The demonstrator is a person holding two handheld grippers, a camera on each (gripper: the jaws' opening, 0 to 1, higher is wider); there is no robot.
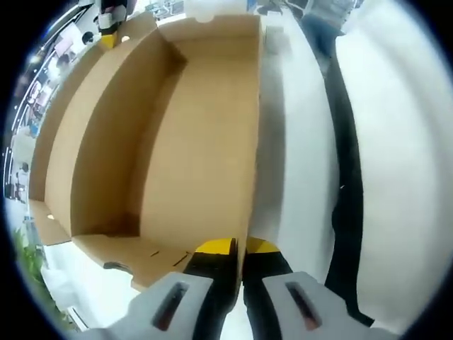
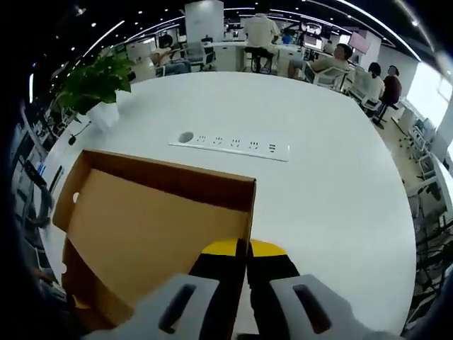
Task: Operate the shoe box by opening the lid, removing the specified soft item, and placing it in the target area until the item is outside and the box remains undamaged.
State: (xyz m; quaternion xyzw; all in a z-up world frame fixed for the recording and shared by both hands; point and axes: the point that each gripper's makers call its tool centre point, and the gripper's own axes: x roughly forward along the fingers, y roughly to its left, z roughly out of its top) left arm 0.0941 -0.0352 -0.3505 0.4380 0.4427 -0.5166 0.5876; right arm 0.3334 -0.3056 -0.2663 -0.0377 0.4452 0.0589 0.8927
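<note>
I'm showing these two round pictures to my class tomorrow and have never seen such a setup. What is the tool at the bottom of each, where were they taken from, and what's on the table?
No robot here: a person holds a two-jaw gripper in each hand, and a fisheye camera rides on each one, looking along its jaws. In the left gripper view, the left gripper is shut on a side wall of the open cardboard box, whose inside looks empty. In the right gripper view, the right gripper pinches a box wall too. The box sits on a white table with a power strip and a potted plant.
</note>
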